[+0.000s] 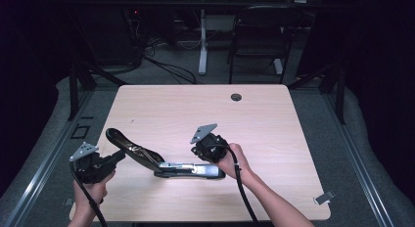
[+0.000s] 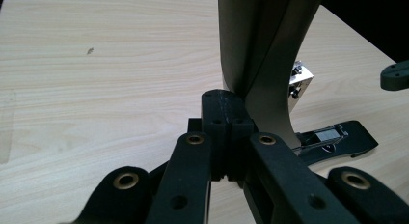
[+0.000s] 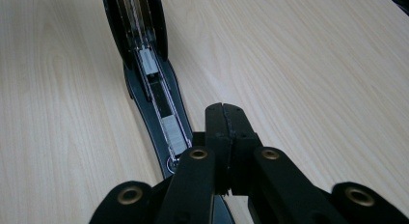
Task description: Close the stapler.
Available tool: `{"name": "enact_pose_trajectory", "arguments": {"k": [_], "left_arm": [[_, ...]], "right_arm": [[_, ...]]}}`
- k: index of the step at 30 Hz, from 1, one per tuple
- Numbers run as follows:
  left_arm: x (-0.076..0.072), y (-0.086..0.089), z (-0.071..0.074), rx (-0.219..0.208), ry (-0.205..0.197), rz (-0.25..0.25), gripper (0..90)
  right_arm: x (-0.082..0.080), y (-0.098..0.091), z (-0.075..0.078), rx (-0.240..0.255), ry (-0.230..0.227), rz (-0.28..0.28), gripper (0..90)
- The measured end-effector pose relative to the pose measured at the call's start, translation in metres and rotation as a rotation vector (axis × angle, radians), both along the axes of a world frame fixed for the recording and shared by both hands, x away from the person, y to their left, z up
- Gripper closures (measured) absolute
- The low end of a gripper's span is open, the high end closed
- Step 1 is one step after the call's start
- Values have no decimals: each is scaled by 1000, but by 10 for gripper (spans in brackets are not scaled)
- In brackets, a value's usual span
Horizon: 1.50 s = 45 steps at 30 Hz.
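Clenched, empty: my left fingers (image 2: 226, 132) beside stapler's (image 1: 166, 163) raised arm; my right fingers (image 3: 225, 137) clenched beside its open tray.

— What sort of place is this?
— A lab or recording studio, I'd say. The pale wood-grain table with a round cable hole (image 1: 147, 97) stands alone on grey carpet (image 1: 352, 139), ringed by black curtains (image 1: 377, 41).
— Anything else?
— Loose black cables (image 1: 166, 65) trail across the floor behind, beside a black folding chair (image 1: 258, 36) and a white desk leg (image 1: 202, 41).
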<state>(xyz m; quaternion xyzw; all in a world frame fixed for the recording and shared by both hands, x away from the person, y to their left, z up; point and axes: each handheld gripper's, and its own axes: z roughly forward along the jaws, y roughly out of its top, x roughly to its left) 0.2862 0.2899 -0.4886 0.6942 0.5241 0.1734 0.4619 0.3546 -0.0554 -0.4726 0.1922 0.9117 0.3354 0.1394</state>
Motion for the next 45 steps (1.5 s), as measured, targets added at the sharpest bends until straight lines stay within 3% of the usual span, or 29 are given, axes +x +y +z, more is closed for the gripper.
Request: {"name": "enact_pose_trajectory", "arguments": {"k": [20,35,41,45], "left_arm": [[4,-19,-3,20,17,-101,899],[9,-28,-6,23,14,-112,899],[9,-29,-6,28,19,-116,898],[9,-30,-6,29,21,-119,898]], "right_arm": [[0,28,4,43,-6,17,900],[1,42,14,37,-26,41,900],[1,47,20,77,-30,34,900],[0,52,22,75,-35,46,900]]}}
